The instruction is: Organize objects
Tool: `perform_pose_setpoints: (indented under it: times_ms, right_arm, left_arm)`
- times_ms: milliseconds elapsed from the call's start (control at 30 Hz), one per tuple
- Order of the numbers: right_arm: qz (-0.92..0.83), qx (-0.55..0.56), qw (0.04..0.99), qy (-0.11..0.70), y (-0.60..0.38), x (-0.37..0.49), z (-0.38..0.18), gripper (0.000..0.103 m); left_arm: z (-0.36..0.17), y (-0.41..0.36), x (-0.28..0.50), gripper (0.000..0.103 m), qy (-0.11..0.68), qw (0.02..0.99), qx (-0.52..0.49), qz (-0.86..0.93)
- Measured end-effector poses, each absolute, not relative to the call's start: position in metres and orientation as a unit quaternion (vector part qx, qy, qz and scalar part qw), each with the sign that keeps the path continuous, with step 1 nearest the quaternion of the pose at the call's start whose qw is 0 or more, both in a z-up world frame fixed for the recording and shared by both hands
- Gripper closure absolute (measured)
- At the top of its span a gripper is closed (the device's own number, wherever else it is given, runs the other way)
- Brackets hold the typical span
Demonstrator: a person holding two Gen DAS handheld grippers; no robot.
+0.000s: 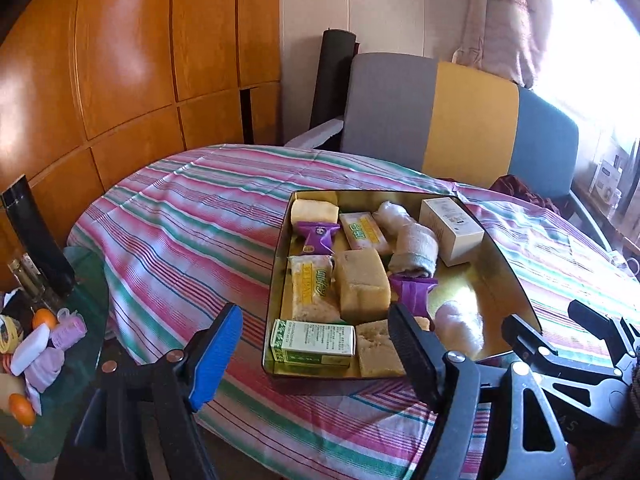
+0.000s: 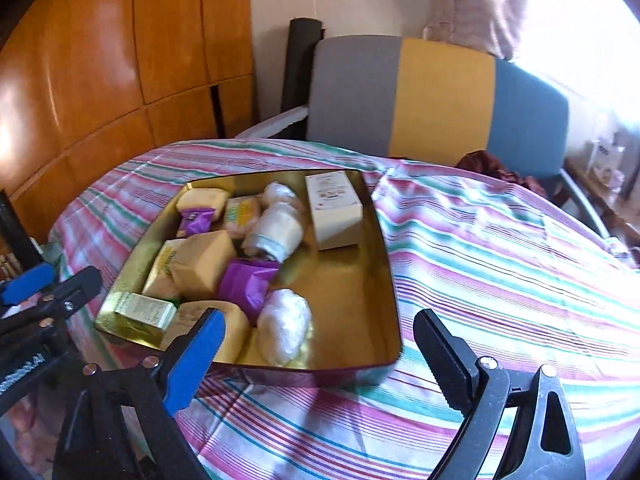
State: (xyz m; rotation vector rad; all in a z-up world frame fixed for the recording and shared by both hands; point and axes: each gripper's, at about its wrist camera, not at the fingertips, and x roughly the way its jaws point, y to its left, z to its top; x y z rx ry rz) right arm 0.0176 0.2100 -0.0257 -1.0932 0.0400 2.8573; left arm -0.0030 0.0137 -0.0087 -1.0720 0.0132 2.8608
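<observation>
Gold metal lines the tin (image 1: 504, 264), which sits mid-frame in both views on a striped cloth (image 1: 192, 216) and already holds most of the goods: a white box (image 1: 452, 224) at its upper right corner, a green box (image 1: 314, 342) at its lower left, purple packets (image 1: 316, 236), yellow cakes (image 1: 362, 284) and wrapped rolls (image 1: 460, 330). The left gripper (image 1: 316, 354) hangs over the tin's near left corner, jaws spread wide with nothing between them; the right gripper (image 2: 320, 354) hangs over the near rim, likewise wide apart and empty. I judge this a pause between placements, late in the packing, with loose items (image 1: 44, 344) at the lower left of the left view, on a glass side table (image 1: 86, 280), as likely candidates to fetch. The next move probably calls for swinging the left gripper down and left to one of those. The bare gold floor on the tin's right half gives the best room for setting things down; its raised rim has to be cleared on the way in, and the cloth falls off the table edge just beside the side table.
</observation>
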Motion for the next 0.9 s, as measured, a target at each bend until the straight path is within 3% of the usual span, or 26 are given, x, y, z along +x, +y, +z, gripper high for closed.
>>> perform_pose_setpoints:
  times_ms: [900]
  right_arm:
    - [0.935,-0.350,0.054,0.000,0.2048,0.0158,-0.0252,0.006]
  left_arm:
    - [-0.0099,0.0146,0.0054,0.028,-0.006,0.059,-0.326,0.944]
